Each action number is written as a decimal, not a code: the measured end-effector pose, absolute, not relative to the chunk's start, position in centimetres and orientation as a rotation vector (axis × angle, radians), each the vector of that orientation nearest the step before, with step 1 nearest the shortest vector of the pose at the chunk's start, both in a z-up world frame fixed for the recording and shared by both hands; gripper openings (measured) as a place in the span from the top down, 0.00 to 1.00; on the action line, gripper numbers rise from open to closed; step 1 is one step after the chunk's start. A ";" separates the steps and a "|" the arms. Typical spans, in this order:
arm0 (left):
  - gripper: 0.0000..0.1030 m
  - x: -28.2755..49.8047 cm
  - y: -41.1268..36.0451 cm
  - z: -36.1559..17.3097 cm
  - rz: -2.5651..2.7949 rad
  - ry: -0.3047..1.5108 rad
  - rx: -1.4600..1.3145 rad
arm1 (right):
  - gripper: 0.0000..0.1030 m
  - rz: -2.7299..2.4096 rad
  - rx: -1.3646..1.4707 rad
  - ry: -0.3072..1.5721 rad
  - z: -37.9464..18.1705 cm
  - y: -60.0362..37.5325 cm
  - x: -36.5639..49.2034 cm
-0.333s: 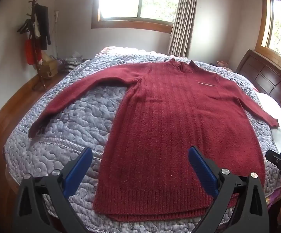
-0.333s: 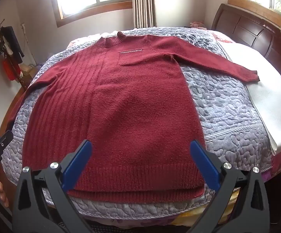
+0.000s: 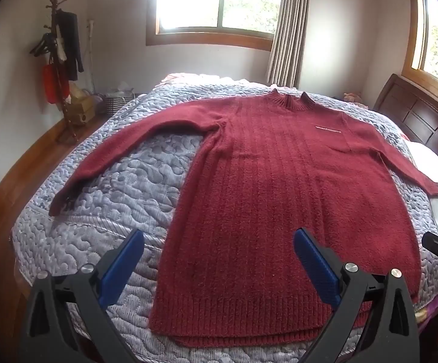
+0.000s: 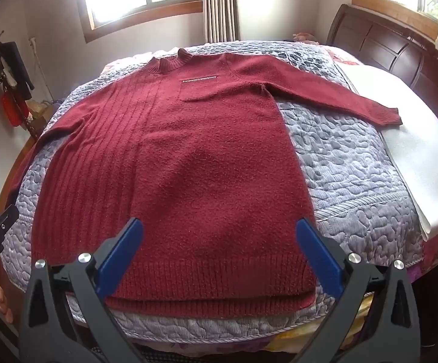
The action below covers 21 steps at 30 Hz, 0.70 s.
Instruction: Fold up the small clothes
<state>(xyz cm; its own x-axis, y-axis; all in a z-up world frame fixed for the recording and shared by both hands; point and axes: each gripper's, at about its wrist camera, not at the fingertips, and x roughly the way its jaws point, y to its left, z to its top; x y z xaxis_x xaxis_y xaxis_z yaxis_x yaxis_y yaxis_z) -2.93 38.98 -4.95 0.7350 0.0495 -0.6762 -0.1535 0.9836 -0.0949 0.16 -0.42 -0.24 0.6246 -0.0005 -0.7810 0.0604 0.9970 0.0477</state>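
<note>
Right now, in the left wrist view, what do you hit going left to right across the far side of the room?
Coat rack → basket → window → curtain → headboard.

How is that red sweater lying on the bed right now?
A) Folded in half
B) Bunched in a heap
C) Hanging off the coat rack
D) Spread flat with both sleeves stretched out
D: the red sweater lies flat on the quilt, with one sleeve stretched out on one side and the other sleeve on the other, nothing folded yet.
</note>
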 end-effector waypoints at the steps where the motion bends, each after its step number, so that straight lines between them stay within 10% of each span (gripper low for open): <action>1: 0.04 -2.7 38.2 -4.9 0.112 0.736 -0.147 | 0.02 -0.036 0.070 0.895 -0.2 -0.4 0.1; 21: 0.04 -0.4 33.2 -5.9 0.107 0.749 -0.091 | 0.03 -0.052 0.042 0.889 -0.6 -0.7 0.7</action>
